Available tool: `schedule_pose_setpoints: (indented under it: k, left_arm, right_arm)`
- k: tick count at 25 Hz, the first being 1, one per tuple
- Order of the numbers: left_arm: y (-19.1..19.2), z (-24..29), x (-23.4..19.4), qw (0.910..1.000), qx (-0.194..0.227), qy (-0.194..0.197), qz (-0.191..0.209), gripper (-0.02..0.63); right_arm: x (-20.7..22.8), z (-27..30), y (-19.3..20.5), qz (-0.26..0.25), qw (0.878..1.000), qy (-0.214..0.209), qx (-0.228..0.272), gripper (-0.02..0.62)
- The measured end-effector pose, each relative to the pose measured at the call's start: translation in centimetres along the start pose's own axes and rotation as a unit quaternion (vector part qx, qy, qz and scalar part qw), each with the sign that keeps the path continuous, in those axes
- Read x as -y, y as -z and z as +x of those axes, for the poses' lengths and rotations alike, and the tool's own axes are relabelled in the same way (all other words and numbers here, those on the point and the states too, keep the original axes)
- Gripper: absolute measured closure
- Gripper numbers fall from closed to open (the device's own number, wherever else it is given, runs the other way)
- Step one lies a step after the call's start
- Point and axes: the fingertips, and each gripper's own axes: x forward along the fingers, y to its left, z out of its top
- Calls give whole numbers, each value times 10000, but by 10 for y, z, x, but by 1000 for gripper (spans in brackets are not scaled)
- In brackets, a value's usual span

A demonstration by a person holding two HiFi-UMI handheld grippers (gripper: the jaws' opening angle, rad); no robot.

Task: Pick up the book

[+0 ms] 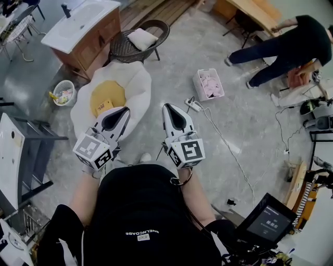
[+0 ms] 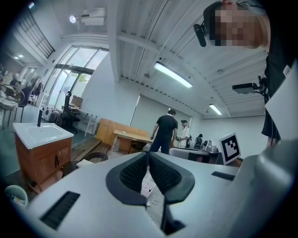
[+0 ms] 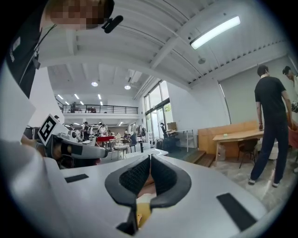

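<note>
floor point(image 1: 244, 124): glossy concrete | chair point(image 1: 122, 51): wicker | cabinet point(image 1: 88, 44): wood | cushion point(image 1: 138, 83): cloth

From above, the head camera looks steeply down over my left gripper point(image 1: 124, 111) and right gripper point(image 1: 168, 108). My own two cameras sit close behind my shut jaws, facing almost level across the hall. All three views share the person in the black shirt point(image 1: 291, 39) by the long wooden table point(image 1: 255, 11).

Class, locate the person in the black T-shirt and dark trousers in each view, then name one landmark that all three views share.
Head view: the person in the black T-shirt is in the top right corner, bending forward.
Left gripper view: centre, standing, back turned.
Right gripper view: far right, standing.
Shared landmark: the wooden table beside them.
</note>
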Motion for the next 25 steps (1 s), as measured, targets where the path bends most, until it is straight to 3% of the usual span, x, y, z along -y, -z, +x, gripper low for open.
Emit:
schedule_pose_setpoints:
  k: [11, 25]
  left_arm:
    - [13, -8, 8, 9993, -100, -356, -17, 591]
    - [0, -15, -73, 9997, -206, 78, -129, 591]
  right_arm:
    - [7, -13, 15, 144, 9998, -128, -100, 566]
    - [-2, 43, 11, 213, 9975, 631, -244, 566]
